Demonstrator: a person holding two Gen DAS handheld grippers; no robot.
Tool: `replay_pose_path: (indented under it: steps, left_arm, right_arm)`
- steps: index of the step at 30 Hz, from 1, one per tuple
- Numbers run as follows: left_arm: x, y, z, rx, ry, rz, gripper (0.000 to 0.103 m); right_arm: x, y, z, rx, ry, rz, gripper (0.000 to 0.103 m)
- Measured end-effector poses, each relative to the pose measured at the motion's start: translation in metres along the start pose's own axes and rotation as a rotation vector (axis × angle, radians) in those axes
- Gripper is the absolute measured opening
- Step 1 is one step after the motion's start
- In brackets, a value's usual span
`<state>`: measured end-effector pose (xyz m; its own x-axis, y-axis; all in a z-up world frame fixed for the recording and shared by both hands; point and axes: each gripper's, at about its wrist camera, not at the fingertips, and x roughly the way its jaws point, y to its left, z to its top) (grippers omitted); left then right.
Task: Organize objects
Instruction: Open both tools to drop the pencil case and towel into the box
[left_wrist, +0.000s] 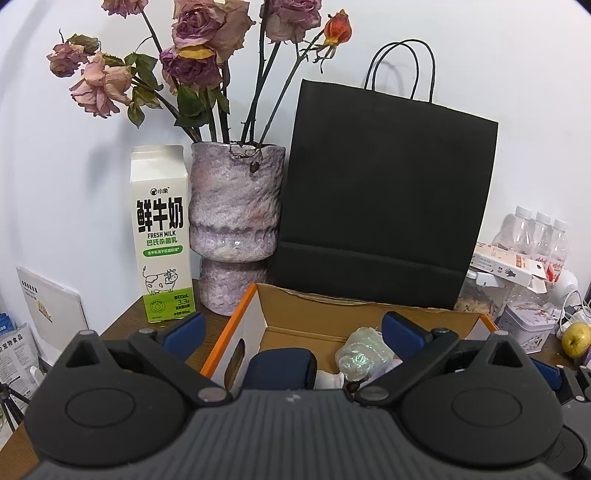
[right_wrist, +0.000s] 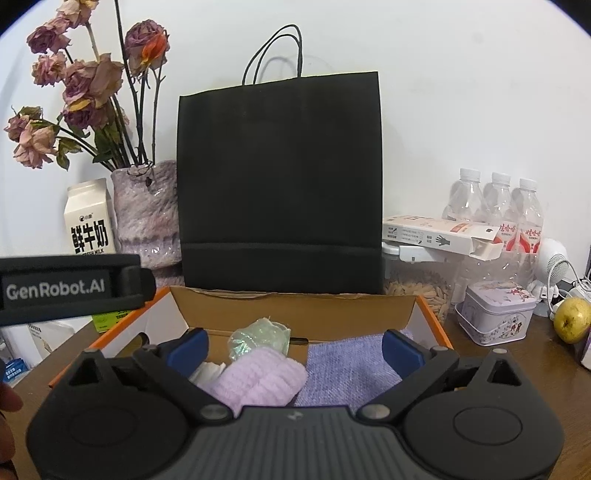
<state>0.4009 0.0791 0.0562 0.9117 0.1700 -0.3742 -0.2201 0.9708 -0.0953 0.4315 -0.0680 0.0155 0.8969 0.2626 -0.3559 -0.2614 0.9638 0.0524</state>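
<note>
An open cardboard box (right_wrist: 436, 325) with orange edges stands in front of me on the brown table. In it lie a lilac knitted piece (right_wrist: 258, 376), a purple cloth (right_wrist: 351, 365), an iridescent wrapped bundle (right_wrist: 258, 338) and some white tissue (right_wrist: 210, 369). My right gripper (right_wrist: 295, 349) hangs open over the box, its blue pads on either side of the knitted piece and clear of it. My left gripper (left_wrist: 293, 332) is open too, over the box's left half (left_wrist: 236, 317). Beneath it are a dark blue padded thing (left_wrist: 280, 369) and the bundle (left_wrist: 364, 356). Neither gripper holds anything.
A black paper bag (right_wrist: 280, 184) stands right behind the box. Left of it are a purple vase (left_wrist: 232, 229) of dried roses and a milk carton (left_wrist: 162, 236). To the right sit water bottles (right_wrist: 495, 206), a white carton (right_wrist: 439, 234), a tin (right_wrist: 495, 314) and a yellow-green fruit (right_wrist: 570, 319).
</note>
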Motion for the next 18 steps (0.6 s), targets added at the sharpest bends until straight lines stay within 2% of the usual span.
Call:
replay_pose_path:
  steps: [18]
  left_arm:
    - [-0.043, 0.005, -0.008, 0.015, -0.03, -0.019, 0.103]
  right_arm:
    - [-0.047, -0.011, -0.008, -0.015, -0.003, 0.014, 0.103]
